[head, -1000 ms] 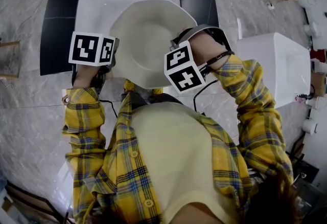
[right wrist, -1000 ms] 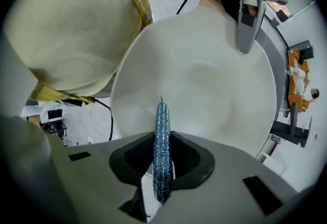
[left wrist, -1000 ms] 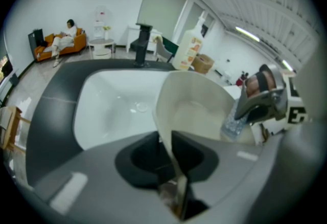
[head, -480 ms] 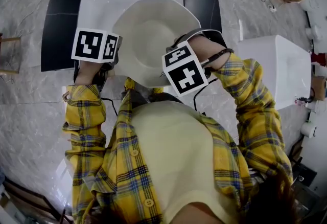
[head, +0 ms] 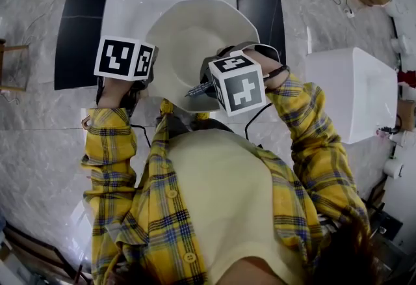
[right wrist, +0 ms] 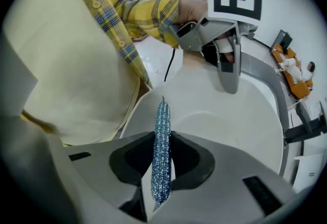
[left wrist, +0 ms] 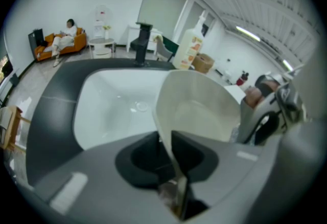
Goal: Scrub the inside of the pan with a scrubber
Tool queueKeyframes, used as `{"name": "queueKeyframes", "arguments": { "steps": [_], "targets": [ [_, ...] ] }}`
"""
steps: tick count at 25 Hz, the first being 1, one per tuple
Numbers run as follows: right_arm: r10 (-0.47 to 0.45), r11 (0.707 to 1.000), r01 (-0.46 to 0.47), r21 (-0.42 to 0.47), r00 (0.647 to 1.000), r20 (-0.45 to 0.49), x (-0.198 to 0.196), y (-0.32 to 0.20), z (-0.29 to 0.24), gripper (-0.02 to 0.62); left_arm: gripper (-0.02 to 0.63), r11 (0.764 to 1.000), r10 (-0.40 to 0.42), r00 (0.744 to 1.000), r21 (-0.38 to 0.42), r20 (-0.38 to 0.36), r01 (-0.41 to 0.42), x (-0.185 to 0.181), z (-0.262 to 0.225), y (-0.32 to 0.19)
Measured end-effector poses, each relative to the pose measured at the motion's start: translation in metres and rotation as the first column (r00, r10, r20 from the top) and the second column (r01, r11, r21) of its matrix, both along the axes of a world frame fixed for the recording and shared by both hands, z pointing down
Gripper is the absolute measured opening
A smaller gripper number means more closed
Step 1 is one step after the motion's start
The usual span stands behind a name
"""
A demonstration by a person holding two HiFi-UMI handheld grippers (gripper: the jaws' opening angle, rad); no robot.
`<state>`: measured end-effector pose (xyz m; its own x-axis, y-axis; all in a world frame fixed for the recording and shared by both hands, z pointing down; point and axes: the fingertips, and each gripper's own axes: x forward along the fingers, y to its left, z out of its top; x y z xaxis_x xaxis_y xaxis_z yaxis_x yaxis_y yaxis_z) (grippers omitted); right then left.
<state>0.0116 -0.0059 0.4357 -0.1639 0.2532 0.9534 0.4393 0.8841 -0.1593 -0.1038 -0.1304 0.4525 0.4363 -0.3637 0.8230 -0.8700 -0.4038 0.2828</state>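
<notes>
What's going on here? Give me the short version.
A person stands at a white sink with a gripper in each hand. The left gripper is shut on the rim of a pale pan, holding it tilted over the sink. The right gripper is shut on a blue scrubber, pointed into the pan near its closer edge. Whether the scrubber touches the pan is unclear.

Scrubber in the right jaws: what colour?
A sparkly blue scrubber; the right gripper view shows it best.
</notes>
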Motion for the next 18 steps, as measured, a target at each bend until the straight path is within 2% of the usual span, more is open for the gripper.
{"name": "queueKeyframes", "arguments": {
  "steps": [5, 13, 18],
  "targets": [
    [0.1, 0.995, -0.102, 0.007, 0.987, 0.125, -0.023, -0.007, -0.002, 0.083, 0.075, 1.0, 0.0, 1.0, -0.001, 0.005, 0.0, 0.0, 0.0, 0.0],
    [0.212, 0.97, -0.232, 0.07, 0.952, 0.221, -0.037, -0.026, 0.001, 0.083, 0.075, 1.0, -0.002, 1.0, 0.0, 0.008, 0.002, 0.0, 0.002, 0.0],
    [0.267, 0.943, -0.311, 0.12, 0.921, 0.285, -0.034, -0.044, -0.009, 0.083, 0.074, 1.0, -0.006, 1.0, -0.004, 0.007, 0.006, 0.0, 0.002, -0.001]
  ]
}}
